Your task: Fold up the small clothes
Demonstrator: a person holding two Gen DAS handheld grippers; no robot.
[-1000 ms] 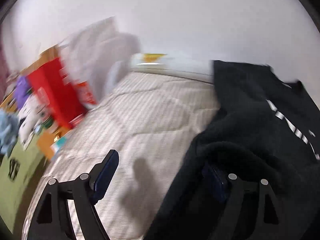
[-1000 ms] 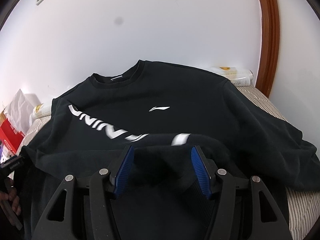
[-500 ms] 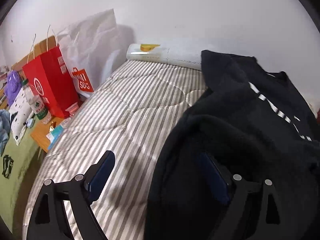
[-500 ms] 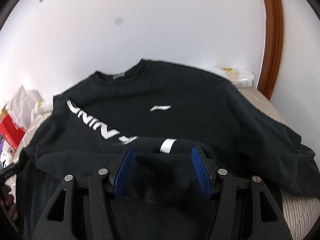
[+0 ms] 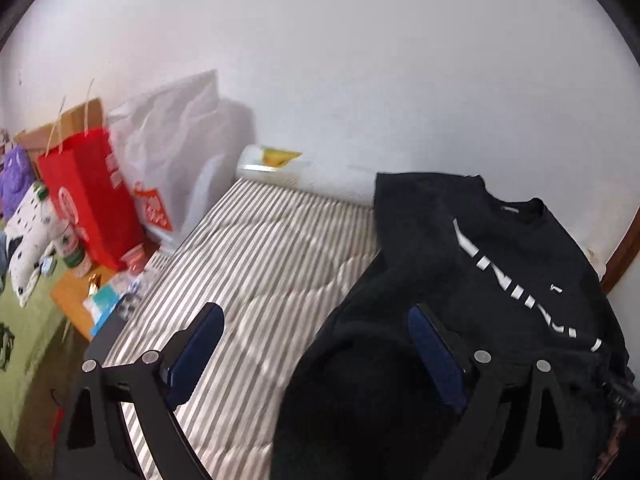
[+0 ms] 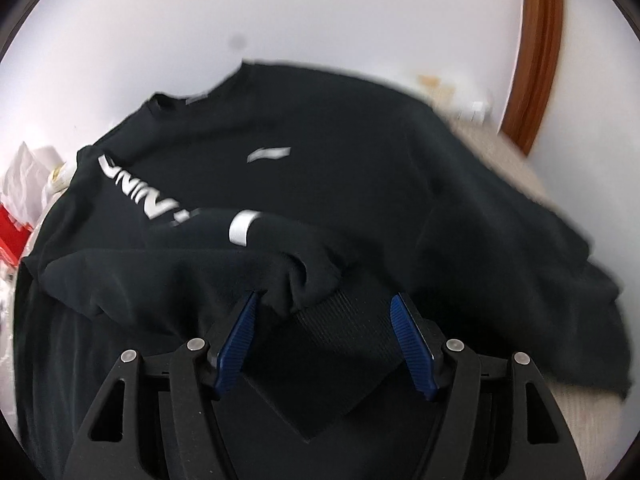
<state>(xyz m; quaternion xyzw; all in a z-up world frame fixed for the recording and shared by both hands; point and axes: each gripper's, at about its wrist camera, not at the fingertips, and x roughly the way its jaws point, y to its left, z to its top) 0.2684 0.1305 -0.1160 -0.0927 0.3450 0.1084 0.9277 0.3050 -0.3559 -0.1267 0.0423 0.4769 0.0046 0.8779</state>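
Note:
A black sweatshirt with white lettering lies face up on the striped mattress. One sleeve is folded across its chest, and the ribbed cuff lies between the jaws of my right gripper. Those jaws are opening and the blue pads stand off the cuff, though the left pad is close to a fold of cloth. My left gripper hangs above the sweatshirt at its left edge, jaws wide and opening. Its left finger is over bare mattress, its right finger over black cloth, and nothing is gripped.
A red paper bag and a white plastic bag stand at the bed's left. A low wooden table there holds a bottle and small items. A white roll lies against the wall. A brown door frame rises at the right.
My left gripper has lifted and its right finger has come out of the black cloth, jaws wider. My right gripper has dropped closer to the sweatshirt with jaws wider, and the ribbed cuff now shows between them.

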